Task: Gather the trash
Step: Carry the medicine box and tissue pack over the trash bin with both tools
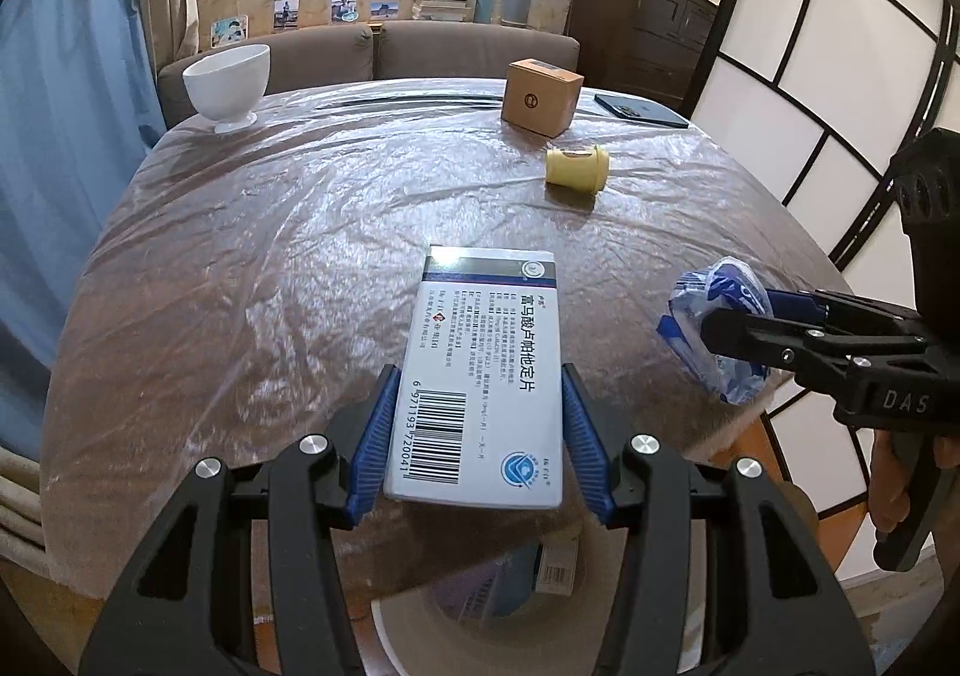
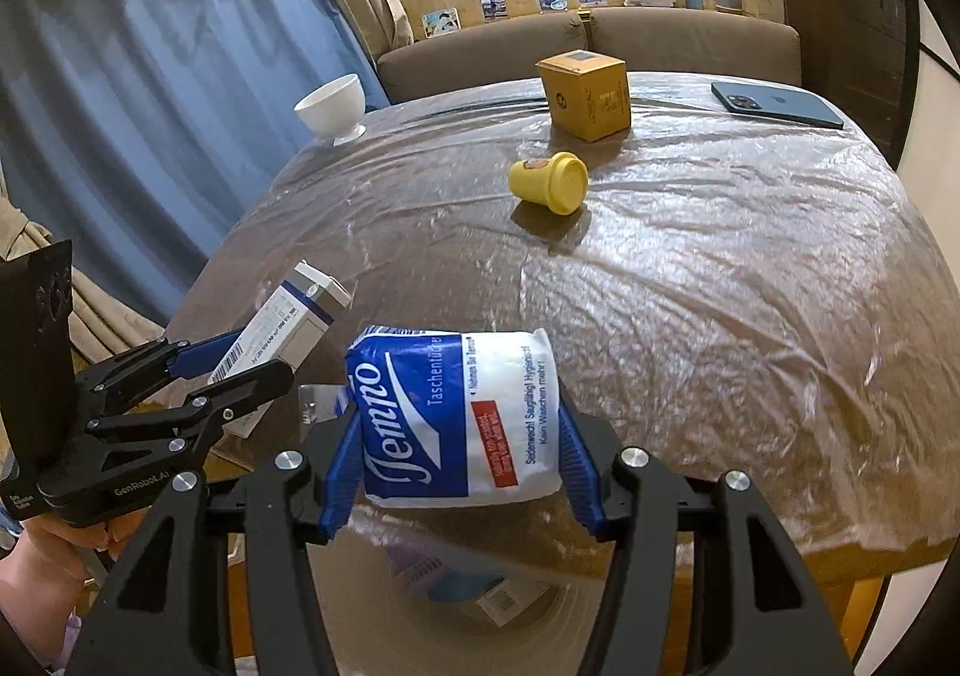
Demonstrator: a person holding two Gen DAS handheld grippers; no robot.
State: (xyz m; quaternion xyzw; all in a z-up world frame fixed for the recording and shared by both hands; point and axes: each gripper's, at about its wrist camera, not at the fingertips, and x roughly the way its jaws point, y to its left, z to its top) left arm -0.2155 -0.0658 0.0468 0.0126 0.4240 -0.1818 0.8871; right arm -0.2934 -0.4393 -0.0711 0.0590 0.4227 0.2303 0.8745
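Note:
My left gripper (image 1: 480, 394) is shut on a white and blue medicine box (image 1: 486, 370), held above the table's near edge; the same medicine box (image 2: 288, 328) shows at the left of the right wrist view. My right gripper (image 2: 459, 430) is shut on a blue and white tissue pack (image 2: 462, 418), which appears at the right of the left wrist view as the tissue pack (image 1: 714, 328). Below both grippers stands a round waste bin (image 1: 408, 616) holding a few discarded packages, also seen as the bin (image 2: 468, 592). A yellow cup (image 1: 576, 169) lies on its side on the table.
The table (image 1: 270, 268) wears a crinkled clear plastic cover. On it stand a white bowl (image 1: 228, 81), a brown cardboard box (image 1: 543, 96) and a dark blue phone (image 2: 777, 102). A brown sofa (image 1: 360, 51) sits behind; a white panelled screen (image 1: 810, 75) is at the right.

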